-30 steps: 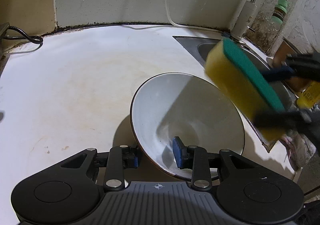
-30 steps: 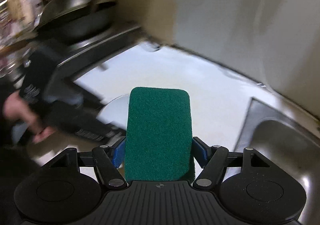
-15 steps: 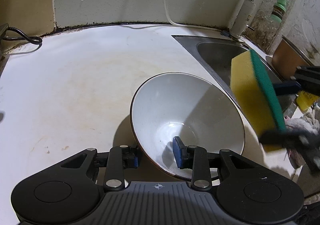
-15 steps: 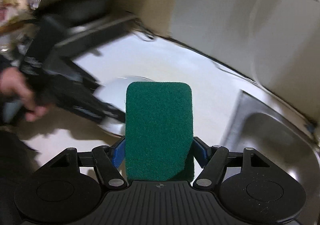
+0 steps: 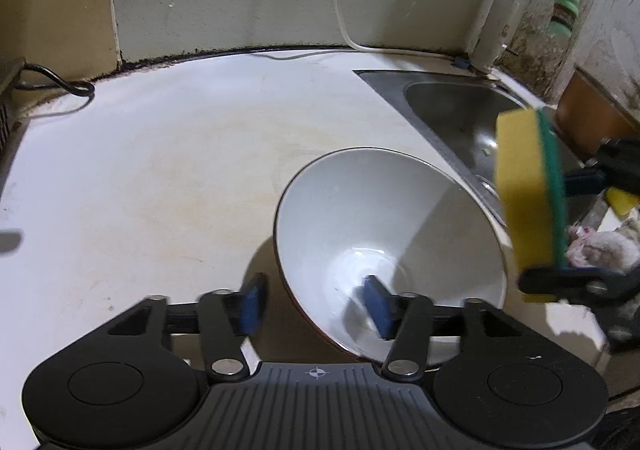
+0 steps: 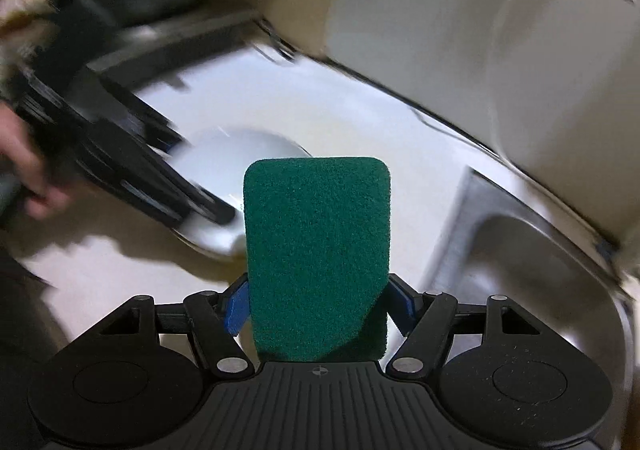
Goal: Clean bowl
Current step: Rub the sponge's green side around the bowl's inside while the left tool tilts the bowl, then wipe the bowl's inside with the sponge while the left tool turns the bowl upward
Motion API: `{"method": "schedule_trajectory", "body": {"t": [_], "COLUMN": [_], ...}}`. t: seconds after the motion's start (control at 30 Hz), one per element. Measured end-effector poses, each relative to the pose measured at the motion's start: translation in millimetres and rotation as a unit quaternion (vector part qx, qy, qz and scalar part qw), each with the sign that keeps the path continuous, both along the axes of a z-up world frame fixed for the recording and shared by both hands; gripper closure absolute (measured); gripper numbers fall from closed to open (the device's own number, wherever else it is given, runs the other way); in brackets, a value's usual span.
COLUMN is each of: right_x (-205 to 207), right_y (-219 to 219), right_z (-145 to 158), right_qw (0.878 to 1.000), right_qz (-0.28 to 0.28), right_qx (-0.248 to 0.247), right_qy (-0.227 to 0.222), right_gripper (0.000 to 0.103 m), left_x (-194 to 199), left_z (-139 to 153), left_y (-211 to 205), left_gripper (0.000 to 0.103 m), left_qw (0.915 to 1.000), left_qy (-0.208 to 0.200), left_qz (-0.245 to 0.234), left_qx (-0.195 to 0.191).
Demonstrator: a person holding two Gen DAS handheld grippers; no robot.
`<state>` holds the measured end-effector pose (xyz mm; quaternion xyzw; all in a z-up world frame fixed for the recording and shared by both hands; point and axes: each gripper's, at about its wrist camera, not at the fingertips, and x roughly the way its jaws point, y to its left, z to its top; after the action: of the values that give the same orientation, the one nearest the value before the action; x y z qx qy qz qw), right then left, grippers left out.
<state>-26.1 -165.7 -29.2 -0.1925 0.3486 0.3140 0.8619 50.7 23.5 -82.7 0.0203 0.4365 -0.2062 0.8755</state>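
The bowl stands tilted on the white counter, just beside the sink. Your left gripper is opening; its near wall is between the blue pads, and the outer pad is already clear of it. Your right gripper is clamped on the sponge, green side up, near the bowl.

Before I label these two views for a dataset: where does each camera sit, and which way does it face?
Left wrist: on the left gripper, looking down over the counter at the bowl; its jaws are opening around the rim.
Right wrist: on the right gripper, facing the sink; its jaws clamp the sponge; a hand shows.
Shared: bowl, sponge, sink, counter.
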Motion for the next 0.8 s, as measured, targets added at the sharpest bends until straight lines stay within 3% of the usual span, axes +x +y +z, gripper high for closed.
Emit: {"method": "schedule_trajectory", "body": {"t": [0.13,0.3,0.47,0.63,0.7,0.8], "right_x": [-1.1,9.8,10.7,0.8,1.0,4.6], "right_y": [11.6,-1.9,-13.2,-3.3,1.0,4.7], "right_z": [-12.0,-26.3,-12.2,6.9,4.0,-0.8], "right_qw": [0.999,0.998,0.999,1.000,0.999,1.000], "right_qz": [0.022,-0.021,-0.029,0.027,0.032,0.023], "right_qx": [-0.031,-0.054,-0.023,0.007,-0.001,-0.010], "right_qy": [0.001,-0.002,-0.013,-0.006,-0.005,-0.010], "right_gripper": [0.034,0.034,0.034,0.034,0.034,0.034], "left_x": [-2.1,-12.8,-37.6,-66.7,-74.9,-77.6], "left_z": [0.7,8.2,28.8,56.2,59.5,50.3], "left_y": [-1.1,5.9,19.0,21.6,11.8,-4.0], "left_gripper": [0.041,0.041,0.041,0.037,0.036,0.035], "left_qw": [1.0000,0.9999,0.9978,0.9842,0.9729,0.9616], "left_qy": [0.000,-0.011,-0.060,-0.129,-0.145,-0.149], "left_qz": [0.001,0.003,-0.026,-0.118,-0.171,-0.207], "left_qx": [0.005,0.007,0.012,0.028,0.056,0.102]}}
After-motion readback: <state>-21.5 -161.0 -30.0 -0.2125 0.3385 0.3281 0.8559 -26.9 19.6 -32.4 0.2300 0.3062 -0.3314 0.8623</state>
